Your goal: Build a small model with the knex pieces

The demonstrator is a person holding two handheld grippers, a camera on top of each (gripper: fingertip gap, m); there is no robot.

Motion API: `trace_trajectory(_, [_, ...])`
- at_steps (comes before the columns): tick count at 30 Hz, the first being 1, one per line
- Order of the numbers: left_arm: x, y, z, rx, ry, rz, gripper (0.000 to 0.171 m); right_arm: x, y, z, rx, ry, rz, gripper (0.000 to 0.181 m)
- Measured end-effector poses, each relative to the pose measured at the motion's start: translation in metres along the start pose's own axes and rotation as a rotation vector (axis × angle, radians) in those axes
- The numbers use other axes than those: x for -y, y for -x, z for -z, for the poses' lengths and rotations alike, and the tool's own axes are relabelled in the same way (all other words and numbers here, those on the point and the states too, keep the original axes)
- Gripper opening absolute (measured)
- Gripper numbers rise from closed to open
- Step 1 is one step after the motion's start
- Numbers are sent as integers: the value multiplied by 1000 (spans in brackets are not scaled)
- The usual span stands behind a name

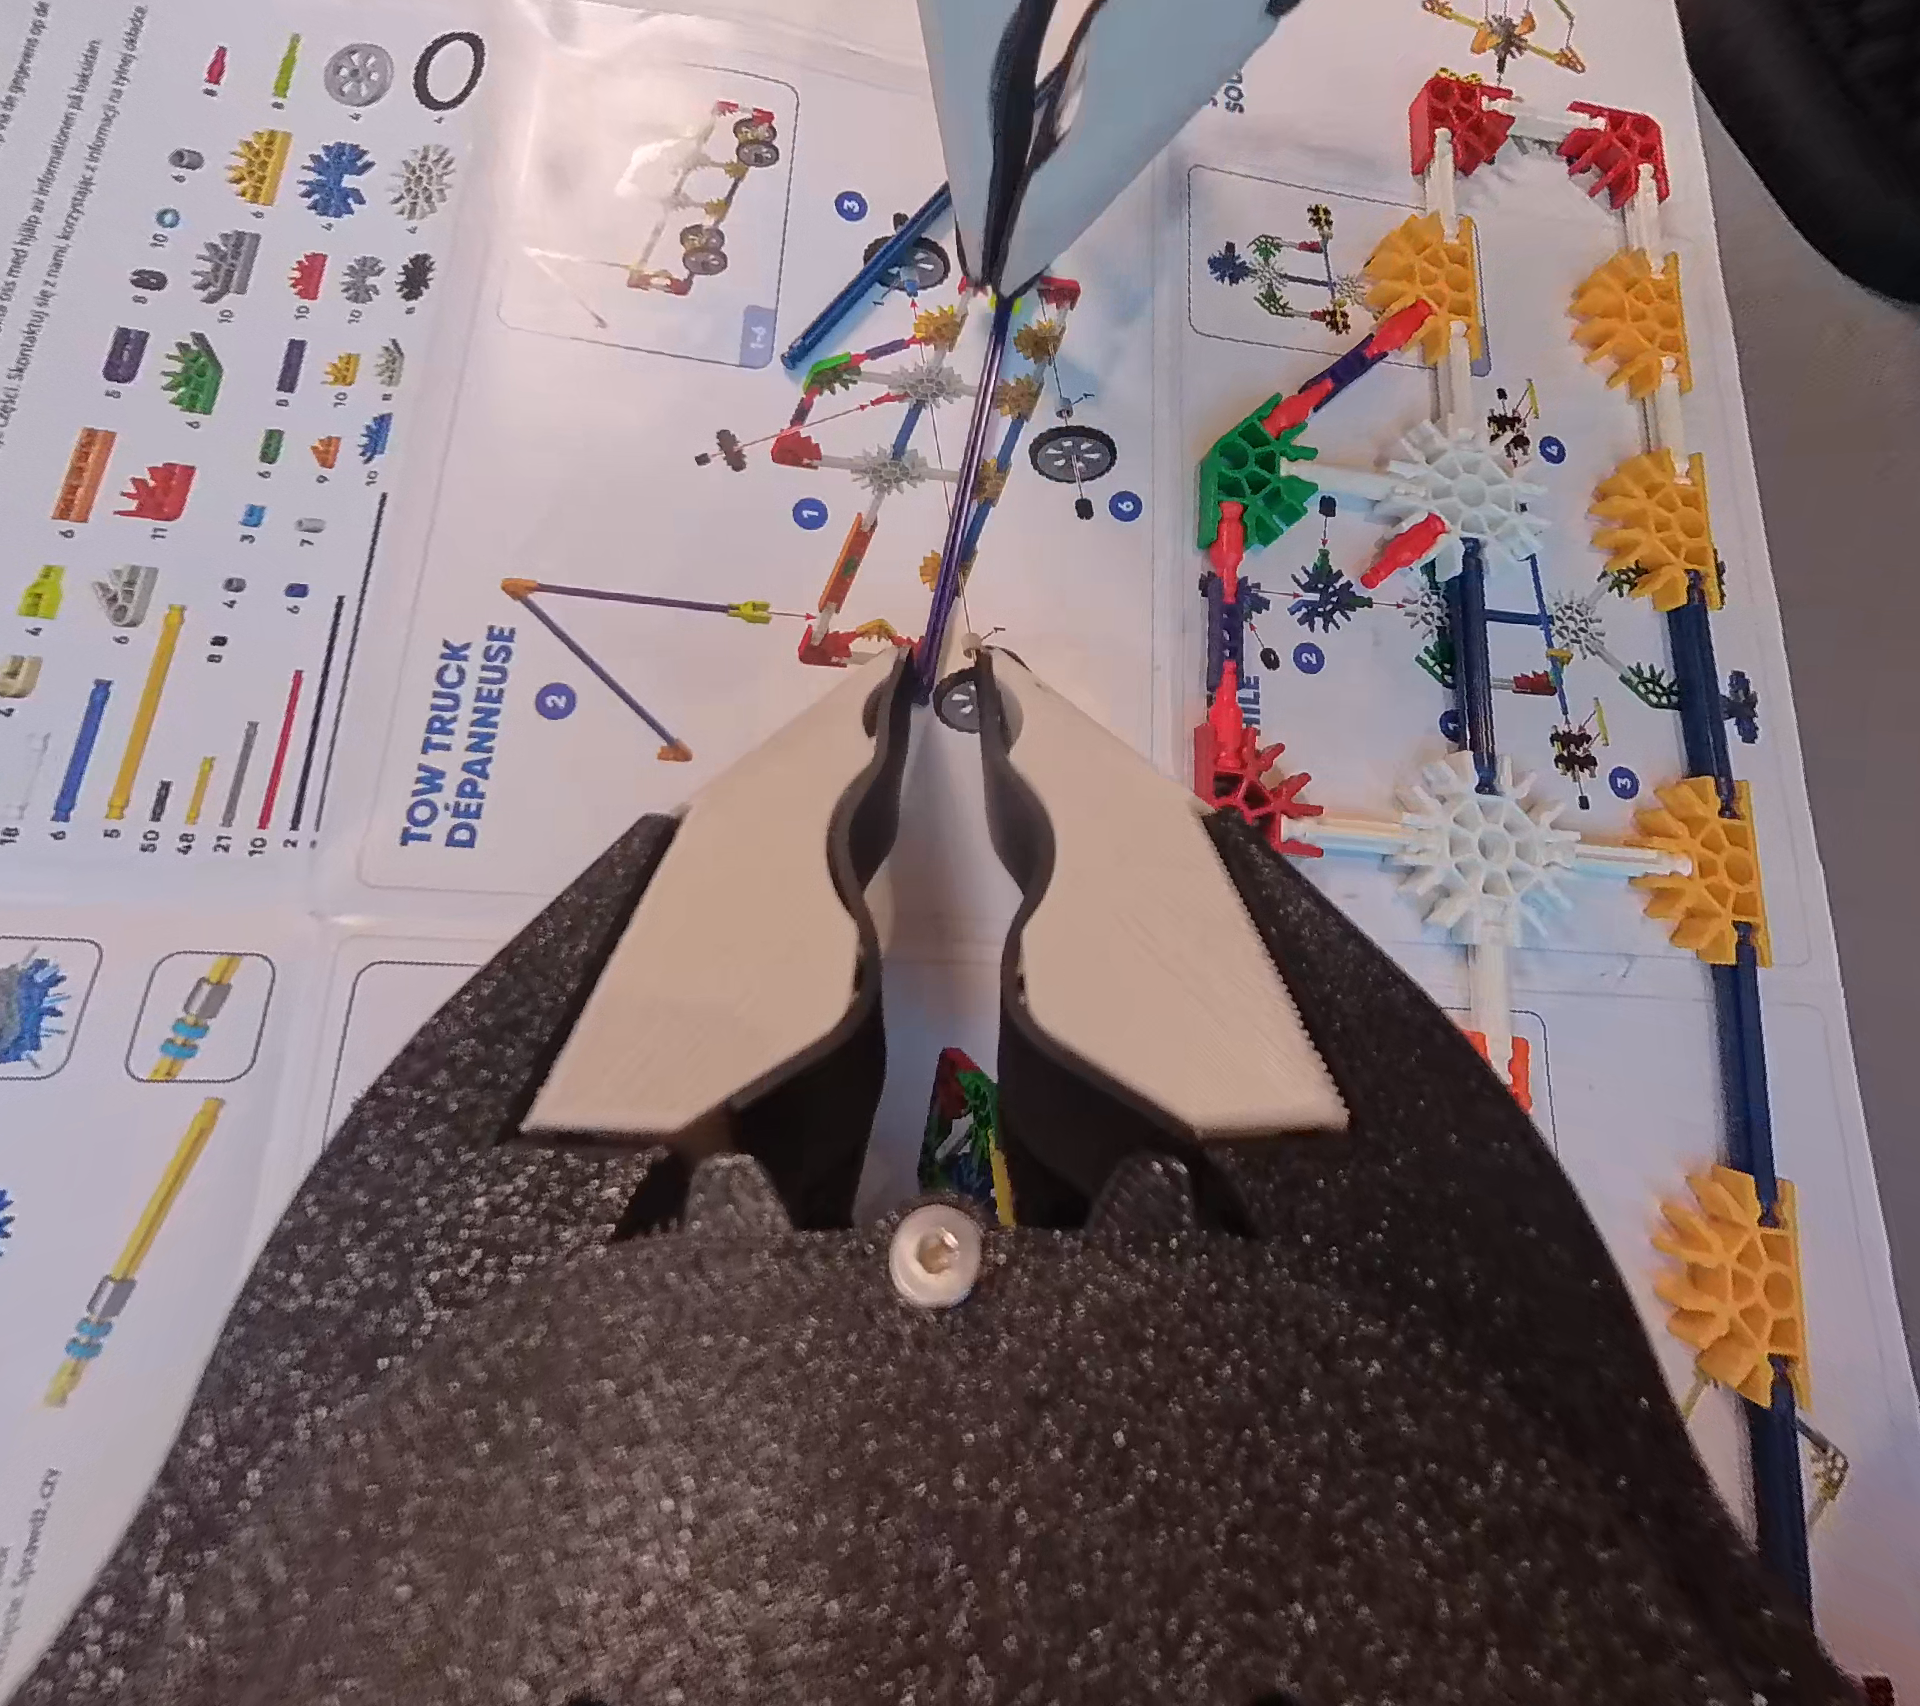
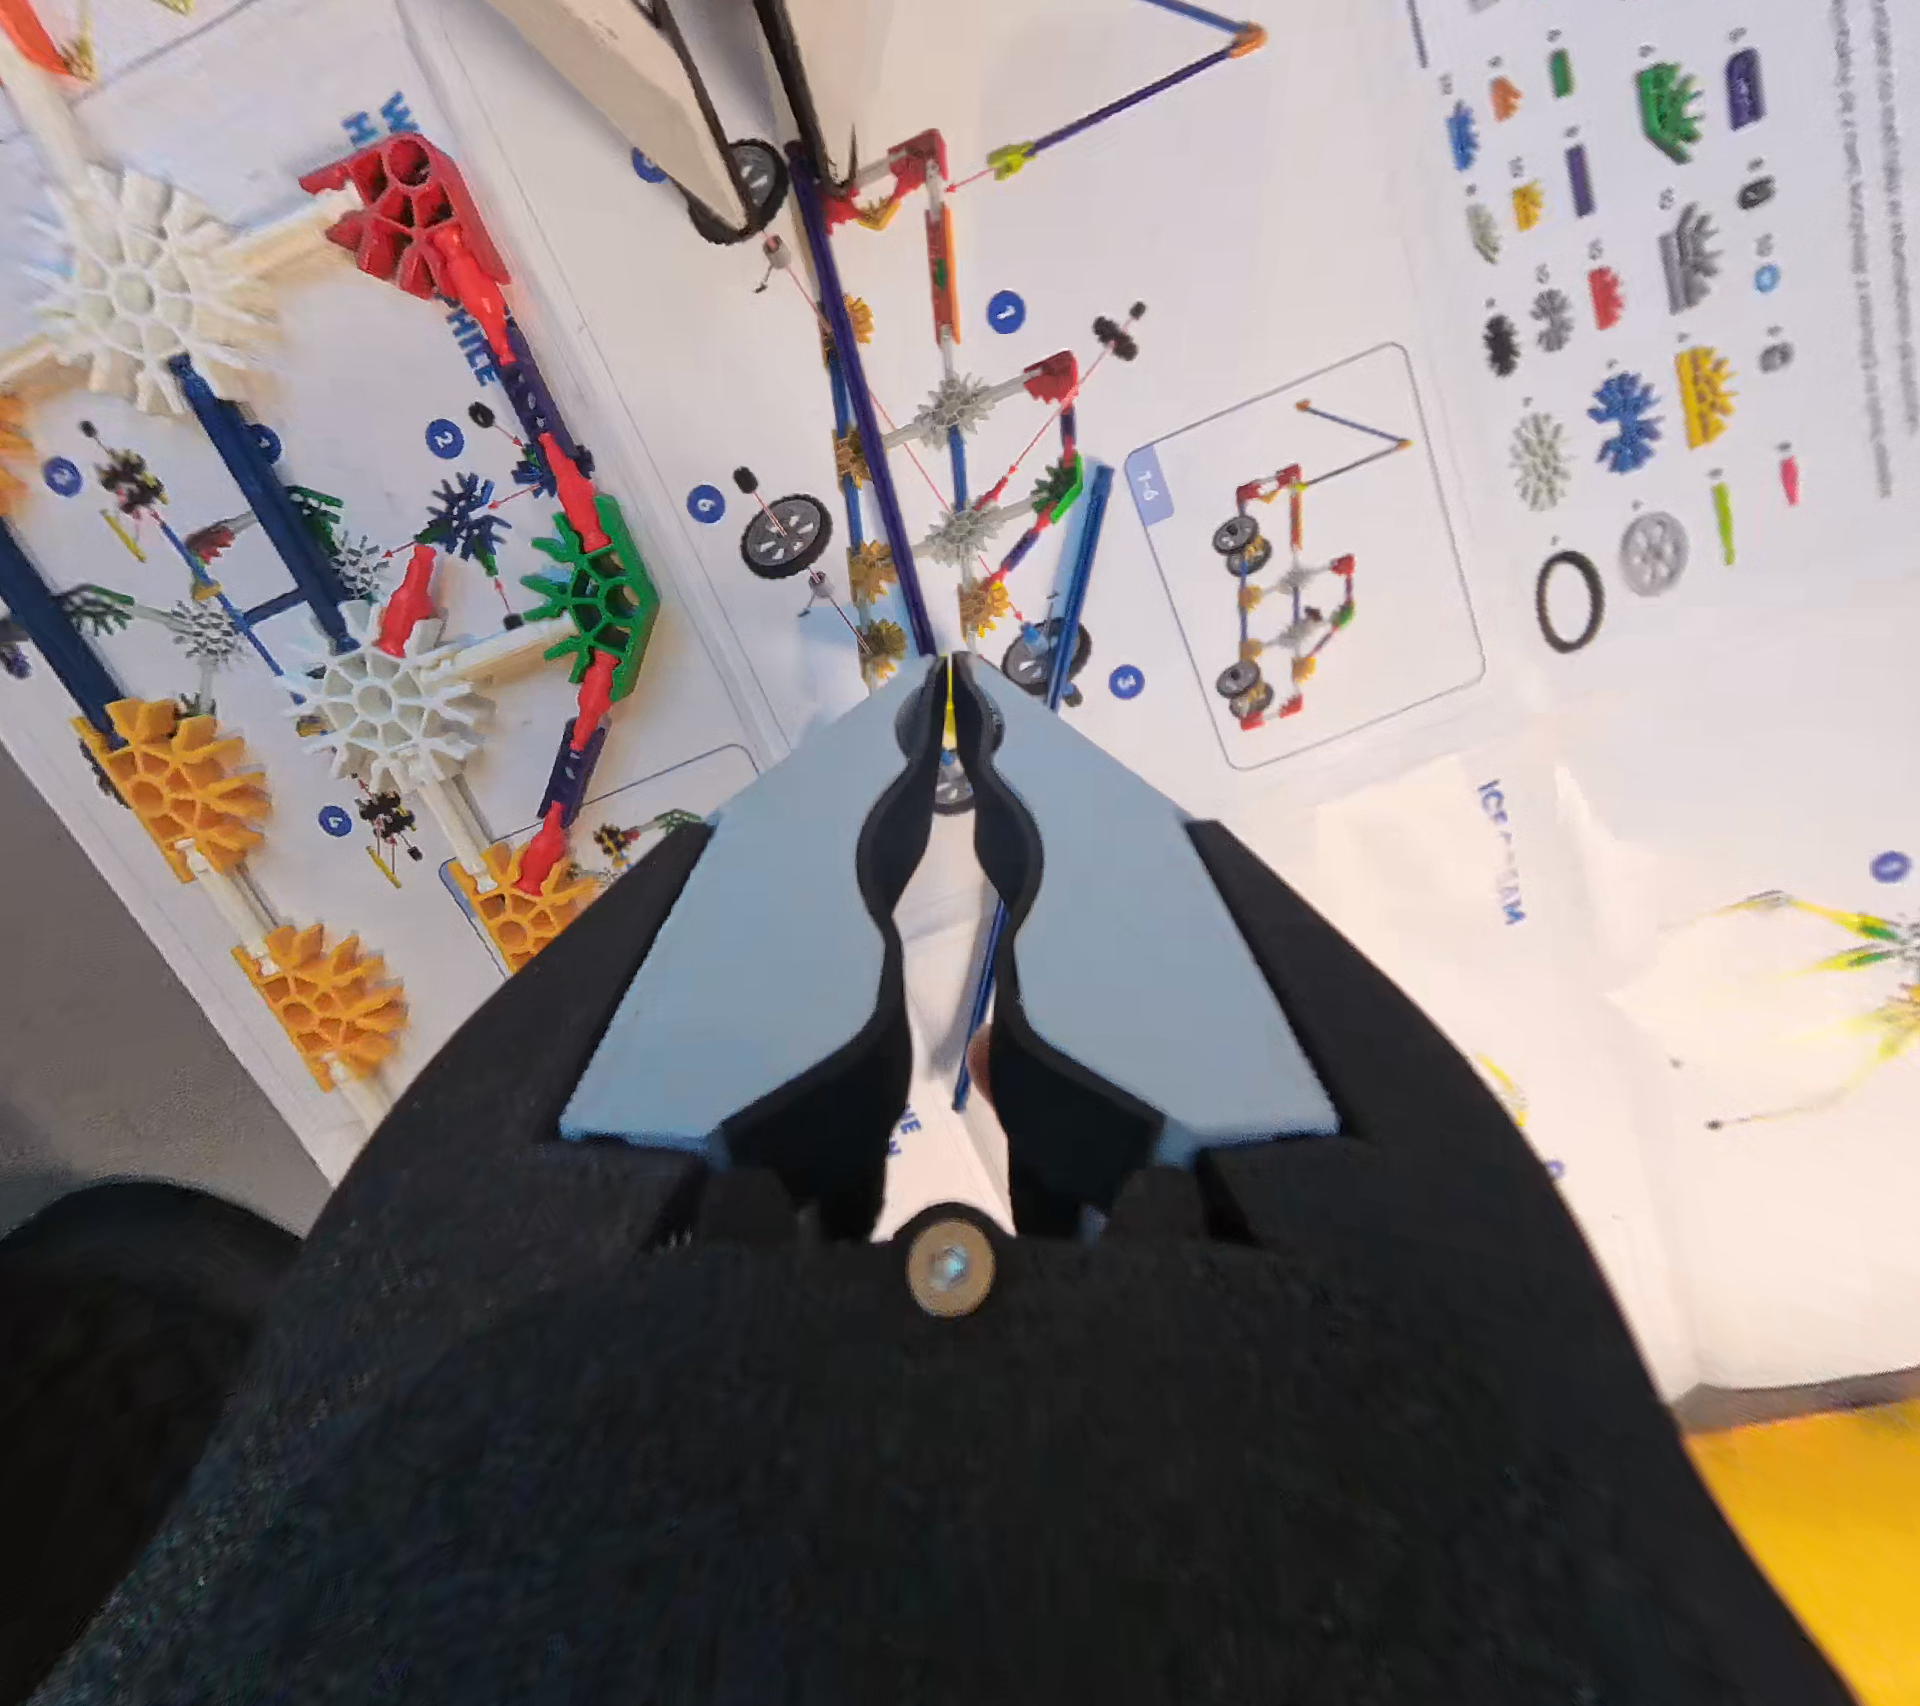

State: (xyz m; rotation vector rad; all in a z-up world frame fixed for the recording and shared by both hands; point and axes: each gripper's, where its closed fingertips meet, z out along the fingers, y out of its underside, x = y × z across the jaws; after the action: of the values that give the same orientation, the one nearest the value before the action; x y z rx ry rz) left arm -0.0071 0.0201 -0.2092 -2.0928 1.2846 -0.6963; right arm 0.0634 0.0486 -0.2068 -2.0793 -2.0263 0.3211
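Observation:
A thin purple rod point(image 1: 971, 461) hangs above a printed instruction sheet point(image 1: 582, 721), stretched between my two grippers. My right gripper point(image 2: 948, 667) is shut on a small yellow piece point(image 2: 949, 702) at one end of the rod point(image 2: 862, 409). It shows at the top of the left wrist view point(image 1: 992, 280). My left gripper point(image 1: 943, 674) stands at the rod's other end. Its jaws are a narrow gap apart, and the rod end lies against the left fingertip point(image 1: 896, 685). It shows at the top of the right wrist view point(image 2: 795, 186).
A built frame of yellow, white, red and green connectors with blue and white rods point(image 1: 1465, 493) lies on the sheet's right side, and it shows in the right wrist view point(image 2: 384, 700). A loose blue rod point(image 1: 862, 285) lies under the right gripper. A dark object point(image 1: 1818, 46) sits beyond the sheet. The tips of one gripper are about 8 centimeters away from the tips of the other.

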Motion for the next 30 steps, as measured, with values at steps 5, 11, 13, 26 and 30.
trace_trajectory(5, [0, 0, 0, -8, -8, 5, 9, -1, -6, 24, 32, -166, -96, 4])
trace_trajectory(11, [0, -1, 0, -4, -2, -15, 10, -10, 0, 16, 27, -155, -5, 10])
trace_trajectory(13, [0, -1, 0, 2, 1, -30, 12, -10, 1, 12, 9, -144, 34, 15])
trace_trajectory(26, [-5, 2, 4, 24, 9, -66, 2, -18, 11, 2, 34, -103, -40, 9])
trace_trajectory(30, [-4, 6, 6, 47, 4, -62, 7, -33, 15, 8, -18, -98, -165, 9])
